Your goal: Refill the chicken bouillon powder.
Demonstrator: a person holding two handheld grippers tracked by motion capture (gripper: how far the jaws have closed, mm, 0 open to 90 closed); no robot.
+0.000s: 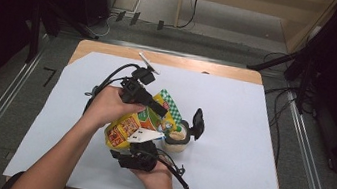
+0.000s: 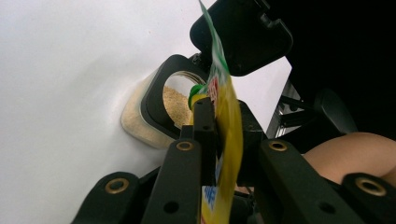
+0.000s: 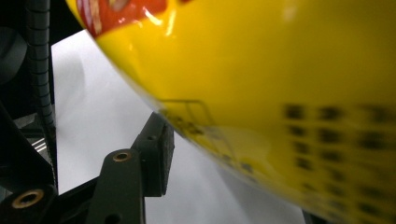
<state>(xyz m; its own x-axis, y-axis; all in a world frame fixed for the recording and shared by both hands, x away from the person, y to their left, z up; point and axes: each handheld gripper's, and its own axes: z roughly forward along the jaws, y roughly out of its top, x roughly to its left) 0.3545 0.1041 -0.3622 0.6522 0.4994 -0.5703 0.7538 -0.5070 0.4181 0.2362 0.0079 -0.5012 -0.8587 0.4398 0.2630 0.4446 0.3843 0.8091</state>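
High view, the work: we hold a glossy yellow snack pouch with red and green print [image 1: 140, 120], tilted with its green-checked mouth toward a small clear square jar with a black rim [image 1: 177, 137] at centre frame; pouring crumbs into the jar is our reading of it.
Left gripper [image 1: 158, 107]: clamped on the pouch's upper edge; in the left gripper view the foil [image 2: 226, 121] runs pinched between the two black jaws.
Right gripper [image 1: 141, 146]: under the pouch's lower end, at lower centre; in the right gripper view one pad [image 3: 158, 158] stands clear of the yellow film [image 3: 261, 70], so we judge the jaws parted and not gripping.
Jar contents: pale tan crumbs [image 2: 177, 105] show through its opening.
Risk, spill: the pouch mouth sits beside the opening rather than squarely over it, so we could scatter crumbs on the pale blue table sheet [image 1: 241, 135].
Risk, slip: with one clamp on slick film, the pouch could sag or twist.
Risk, knock: the jar is light and unheld; a nudge could tip it.
In the way: the jar's hinged black lid [image 1: 198, 121] stands open just right of the opening, near the pouring path.
Around: a white card [image 1: 148, 62] lies at the table's far edge, well apart; black cables [image 1: 108, 78] trail left of the hands.
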